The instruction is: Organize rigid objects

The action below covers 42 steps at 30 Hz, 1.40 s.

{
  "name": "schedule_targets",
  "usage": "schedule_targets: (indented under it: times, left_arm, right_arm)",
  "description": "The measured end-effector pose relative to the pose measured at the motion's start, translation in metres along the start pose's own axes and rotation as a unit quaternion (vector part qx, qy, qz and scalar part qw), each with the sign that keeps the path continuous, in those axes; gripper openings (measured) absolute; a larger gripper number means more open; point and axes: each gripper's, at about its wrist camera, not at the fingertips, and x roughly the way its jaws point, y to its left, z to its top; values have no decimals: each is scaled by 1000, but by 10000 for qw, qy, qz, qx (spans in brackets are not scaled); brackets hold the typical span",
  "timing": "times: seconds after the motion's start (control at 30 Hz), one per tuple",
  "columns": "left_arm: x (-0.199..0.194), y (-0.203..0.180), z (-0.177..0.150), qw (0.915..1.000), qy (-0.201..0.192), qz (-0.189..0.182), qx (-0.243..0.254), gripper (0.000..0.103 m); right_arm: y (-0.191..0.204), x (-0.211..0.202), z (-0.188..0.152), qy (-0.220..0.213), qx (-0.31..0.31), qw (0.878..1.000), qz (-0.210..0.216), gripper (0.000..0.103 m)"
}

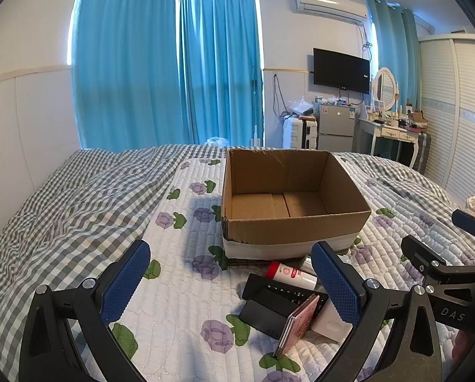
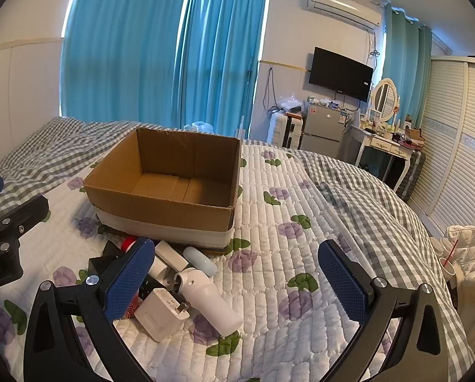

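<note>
An empty open cardboard box [image 1: 293, 222] [image 2: 161, 210] stands on the quilted bed. A pile of small items lies in front of it: a red-capped white tube [image 1: 288, 273], a black remote [image 1: 282, 289], a black block [image 1: 263, 315], a pink case [image 1: 298, 328], a white charger [image 2: 159, 315], a white bottle-like device [image 2: 212, 302] and a pale blue capsule [image 2: 199, 259]. My left gripper [image 1: 231, 283] is open and empty, left of the pile. My right gripper [image 2: 237, 283] is open and empty, just right of the pile.
The flowered quilt [image 2: 285, 238] lies over a grey checked blanket [image 1: 72, 197]. Blue curtains, a wall TV, a small fridge and a dressing table [image 2: 387, 146] stand beyond the bed. A white cushion and a paper cup [image 2: 447, 267] are at the right.
</note>
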Motion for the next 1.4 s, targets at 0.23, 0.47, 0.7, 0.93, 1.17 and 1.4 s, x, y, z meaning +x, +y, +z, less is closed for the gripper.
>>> schedule_targets:
  times: [0.23,0.47,0.7,0.93,1.17,1.4]
  left_arm:
    - [0,0,0,10000,4,0,-7,103]
    - [0,0,-1,10000,4,4,9,103]
    - [0,0,-1,10000,7,7,7,103]
    - [0,0,0,10000,7,4,4,103]
    - [-1,-1,0,10000,-12,30,22,103]
    - [-4,-5,14,9997,202,61,73,103]
  right_arm:
    - [2,1,0,35,-27,10000,-6,103]
    - [3,2,0,53,-43,10000,-8,103]
    - [2,2,0,54,-46,10000,-7,103]
    - [3,2,0,58,-52,10000,-4,103]
    - [2,2,0,53,-51,10000,-6,103]
    - [-7,-3,19,222,-4,9996,176,103]
